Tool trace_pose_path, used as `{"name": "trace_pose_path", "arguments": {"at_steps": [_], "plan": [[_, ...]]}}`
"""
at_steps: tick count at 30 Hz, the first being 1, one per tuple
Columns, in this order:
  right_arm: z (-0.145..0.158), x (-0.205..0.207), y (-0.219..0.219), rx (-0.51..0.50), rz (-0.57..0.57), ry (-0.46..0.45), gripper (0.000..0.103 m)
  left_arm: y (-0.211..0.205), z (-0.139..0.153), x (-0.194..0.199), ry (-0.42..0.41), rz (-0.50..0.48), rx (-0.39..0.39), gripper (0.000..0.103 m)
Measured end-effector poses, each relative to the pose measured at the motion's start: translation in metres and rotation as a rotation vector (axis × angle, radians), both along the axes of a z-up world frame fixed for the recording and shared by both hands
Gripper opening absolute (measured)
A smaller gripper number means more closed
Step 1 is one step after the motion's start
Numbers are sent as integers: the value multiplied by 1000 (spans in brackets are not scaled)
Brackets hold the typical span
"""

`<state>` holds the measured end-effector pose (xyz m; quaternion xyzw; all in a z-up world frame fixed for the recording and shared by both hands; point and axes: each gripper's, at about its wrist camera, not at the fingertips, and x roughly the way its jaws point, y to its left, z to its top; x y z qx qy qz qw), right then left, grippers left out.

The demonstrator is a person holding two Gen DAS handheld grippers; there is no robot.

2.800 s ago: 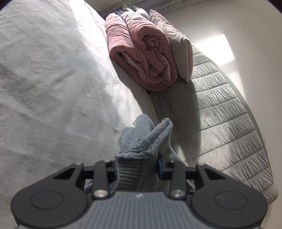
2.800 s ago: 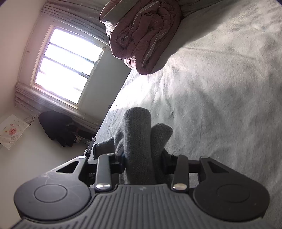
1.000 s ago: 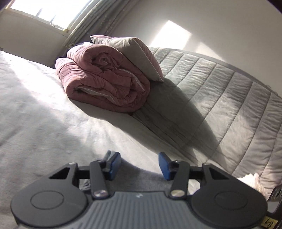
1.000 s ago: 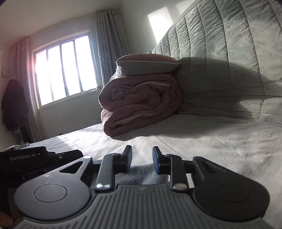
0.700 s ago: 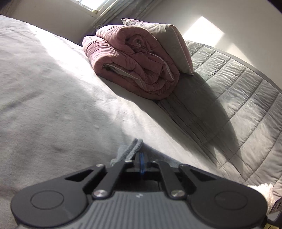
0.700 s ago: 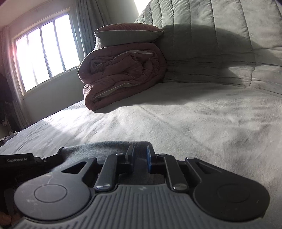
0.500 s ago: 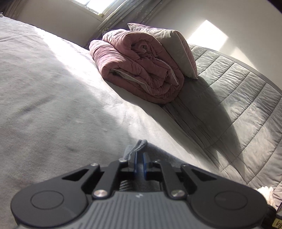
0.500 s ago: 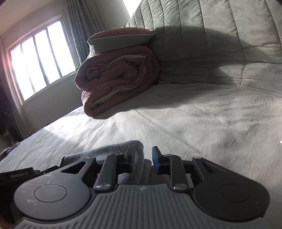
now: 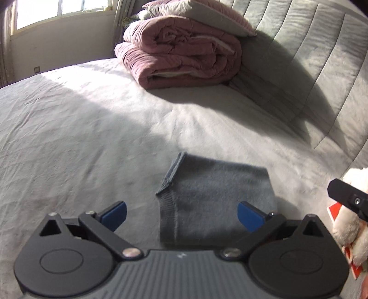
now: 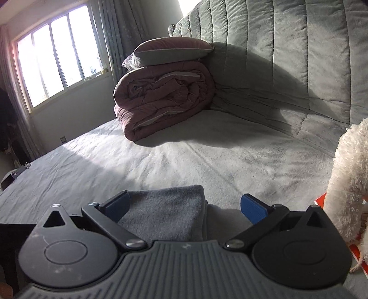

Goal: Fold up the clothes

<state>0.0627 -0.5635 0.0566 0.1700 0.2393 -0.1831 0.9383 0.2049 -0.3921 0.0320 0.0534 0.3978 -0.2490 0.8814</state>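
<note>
The left gripper [image 9: 181,212] has its blue-padded fingers [image 9: 114,215] spread wide and opening, with nothing pressed between them; the right gripper [image 10: 186,207] is the same, fingers [image 10: 253,208] wide and opening, pads clear of the cloth. Neither holds anything.

Directly ahead of and below both lies the one garment in sight, a grey knit piece [image 9: 214,202], resting flat on the bed [image 9: 92,138] in a compact folded block. In the left wrist view it fills the gap between the two pads and runs away from the camera, its ribbed hem edge along its left side; I judge its long axis to run roughly across, from one gripper toward the other, though the fisheye makes that unsure. In the right wrist view the garment [image 10: 165,211] sits toward the left finger, its rounded folded edge about midway between the pads. Both grippers hang just above it; neither looks clearly nearer.

Any further fold would, I think, need the fingers to come down on a far edge.

Counted: one grey garment, two grippers, one rolled pink duvet [image 9: 181,57] with one pillow [image 9: 200,16] on top near the quilted headboard [image 10: 299,57], one white plush toy [image 10: 347,179] at the right edge, one window [image 10: 57,55]
</note>
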Motion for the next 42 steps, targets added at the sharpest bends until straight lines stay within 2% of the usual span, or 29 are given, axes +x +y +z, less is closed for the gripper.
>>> {"name": "trace_pose_path", "arguments": {"at_steps": [4, 10, 14, 18, 26, 42], "plan": [[-4, 3, 12, -27, 74, 41, 103, 1, -19, 0, 29, 46, 27, 102], [-21, 21, 18, -123, 35, 190, 103, -17, -37, -2, 58, 11, 101, 102], [-29, 24, 19, -162, 29, 256, 103, -22, -44, -1, 109, -2, 102, 102], [-28, 22, 20, -170, 39, 267, 103, -26, -48, -4, 128, -5, 122, 102], [-29, 24, 21, -194, 26, 294, 103, -33, -50, -13, 98, -9, 185, 102], [-28, 23, 22, -200, 25, 289, 103, -38, -48, -21, 91, -44, 177, 102]]}}
